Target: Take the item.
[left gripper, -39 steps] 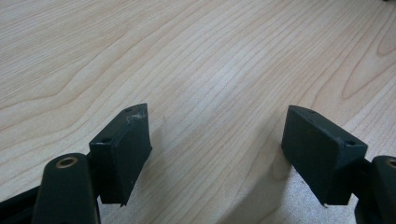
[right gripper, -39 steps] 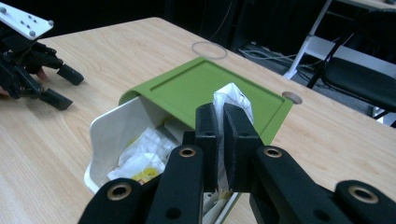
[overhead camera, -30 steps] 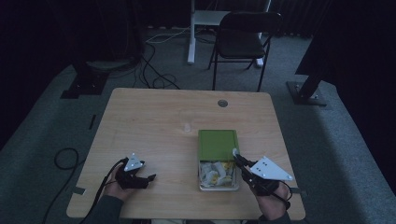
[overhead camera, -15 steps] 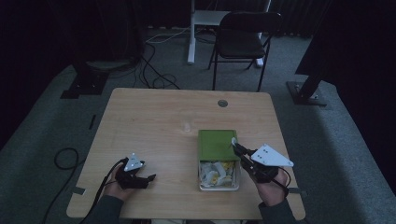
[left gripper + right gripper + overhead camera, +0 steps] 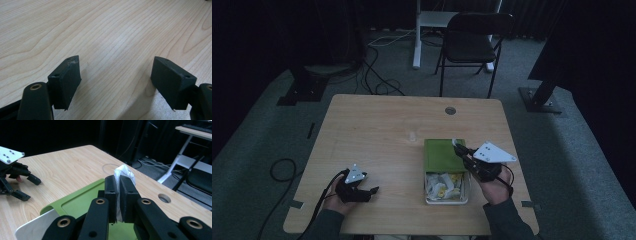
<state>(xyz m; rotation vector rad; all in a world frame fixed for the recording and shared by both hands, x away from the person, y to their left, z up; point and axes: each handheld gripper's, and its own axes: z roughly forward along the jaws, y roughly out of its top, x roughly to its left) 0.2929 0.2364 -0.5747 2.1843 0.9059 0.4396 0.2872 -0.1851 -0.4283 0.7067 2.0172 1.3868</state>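
An open white box (image 5: 465, 186) sits on the wooden table (image 5: 377, 130), its green lid (image 5: 441, 156) covering the far half. White and yellow packets (image 5: 443, 184) lie in the uncovered near half. My right gripper (image 5: 457, 146) hangs just above the lid's right side, shut on a small white packet (image 5: 124, 171) that sticks up past the pads (image 5: 119, 185). My left gripper (image 5: 373, 191) rests near the table's front left, jaws open over bare wood (image 5: 116, 72). The right gripper view also shows it (image 5: 30, 188) beyond the lid (image 5: 80, 200).
A round cable hole (image 5: 450, 110) is in the table's far right part, and a small pale object (image 5: 412, 135) lies near the middle. A black chair (image 5: 472, 45) and a desk leg stand beyond the table. Cables run over the floor at left.
My right gripper has moved away from the box's open near end, rising a little, and now holds the white packet over the green lid. The left gripper has stayed put.
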